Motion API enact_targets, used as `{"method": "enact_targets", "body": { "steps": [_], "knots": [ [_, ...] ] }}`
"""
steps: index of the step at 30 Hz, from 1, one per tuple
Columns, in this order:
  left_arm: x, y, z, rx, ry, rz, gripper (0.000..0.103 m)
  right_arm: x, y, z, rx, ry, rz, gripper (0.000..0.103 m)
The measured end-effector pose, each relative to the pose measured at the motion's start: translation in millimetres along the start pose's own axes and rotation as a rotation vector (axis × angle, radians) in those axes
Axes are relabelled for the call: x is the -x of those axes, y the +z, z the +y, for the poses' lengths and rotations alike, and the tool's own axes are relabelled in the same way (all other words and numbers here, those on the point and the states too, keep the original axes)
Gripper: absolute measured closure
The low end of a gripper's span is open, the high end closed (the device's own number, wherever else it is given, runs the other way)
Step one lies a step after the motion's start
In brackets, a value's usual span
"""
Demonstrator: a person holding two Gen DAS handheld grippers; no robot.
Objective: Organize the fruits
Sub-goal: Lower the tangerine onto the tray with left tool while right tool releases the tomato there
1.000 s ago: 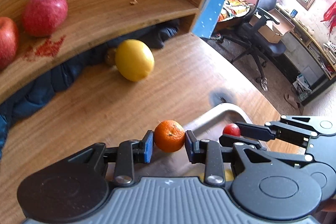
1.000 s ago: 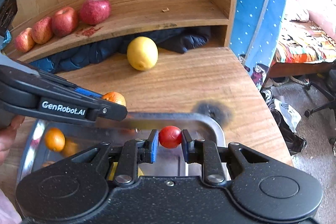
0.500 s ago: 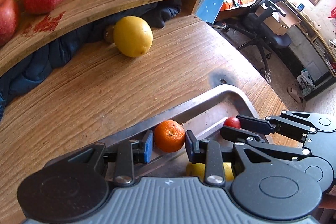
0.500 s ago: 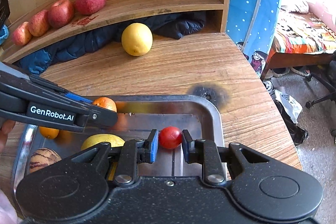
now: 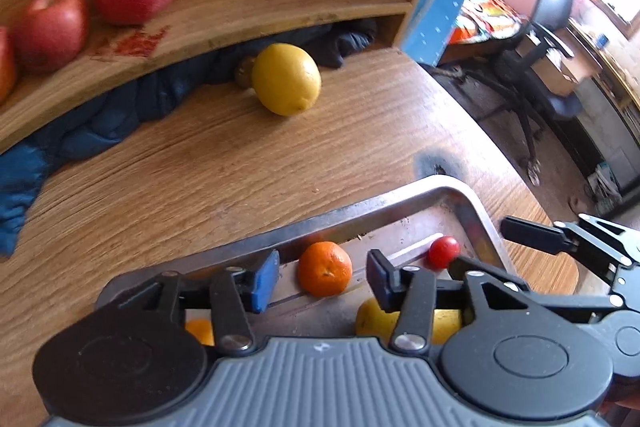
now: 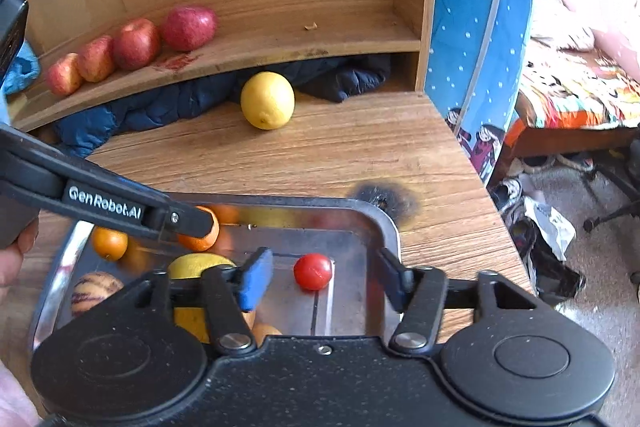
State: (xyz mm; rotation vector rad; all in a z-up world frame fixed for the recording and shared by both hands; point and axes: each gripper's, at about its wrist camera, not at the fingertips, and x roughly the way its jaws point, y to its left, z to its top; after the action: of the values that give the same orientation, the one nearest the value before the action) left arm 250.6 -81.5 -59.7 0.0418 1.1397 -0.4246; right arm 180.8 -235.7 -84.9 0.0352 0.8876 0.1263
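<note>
A steel tray (image 5: 476,205) (image 6: 384,223) lies on the wooden table. My left gripper (image 5: 322,277) stands open above it, and a small orange (image 5: 325,269) rests in the tray between the spread fingers, touching neither. My right gripper (image 6: 326,277) is open too, with a red cherry tomato (image 6: 313,271) (image 5: 443,251) lying loose on the tray floor between its fingers. More fruit sits in the tray: another orange (image 6: 109,243), a yellow fruit (image 6: 200,265) and a striped one (image 6: 96,289). A large lemon (image 5: 286,79) (image 6: 267,100) rests on the table near the shelf.
A curved wooden shelf (image 6: 320,39) at the back carries several red apples (image 6: 136,43) on its left part. A dark blue jacket (image 6: 152,109) is stuffed beneath it. The table has a burn mark (image 6: 382,195) by the tray's far corner; its edge drops off at right.
Both grippers have opened: the left let the orange go and the right let the tomato go, and both fruits now lie in the tray. Both grippers came lower over the tray.
</note>
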Motion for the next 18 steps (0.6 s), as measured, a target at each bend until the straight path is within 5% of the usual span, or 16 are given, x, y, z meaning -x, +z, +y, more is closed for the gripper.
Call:
{"method": "enact_targets", "body": {
  "steps": [3,9,18],
  "knots": [
    [15.4,-10.3,-2.0,0.055,0.042,-0.043,0.025,15.9,-5.5,-4.8,0.021,0.019,-0.022,0.023],
    [42.4,-40.7,-8.5,0.154,0.124,-0.093,0.006,46.9,-25.4,-13.9,0.036,0.078,-0.052,0.005],
    [79.3,-100.9,-28.1,0.264,0.227,-0.136,0.001,84.0,-64.0,-13.5,0.119,0.161,-0.071,0.001]
  ]
}}
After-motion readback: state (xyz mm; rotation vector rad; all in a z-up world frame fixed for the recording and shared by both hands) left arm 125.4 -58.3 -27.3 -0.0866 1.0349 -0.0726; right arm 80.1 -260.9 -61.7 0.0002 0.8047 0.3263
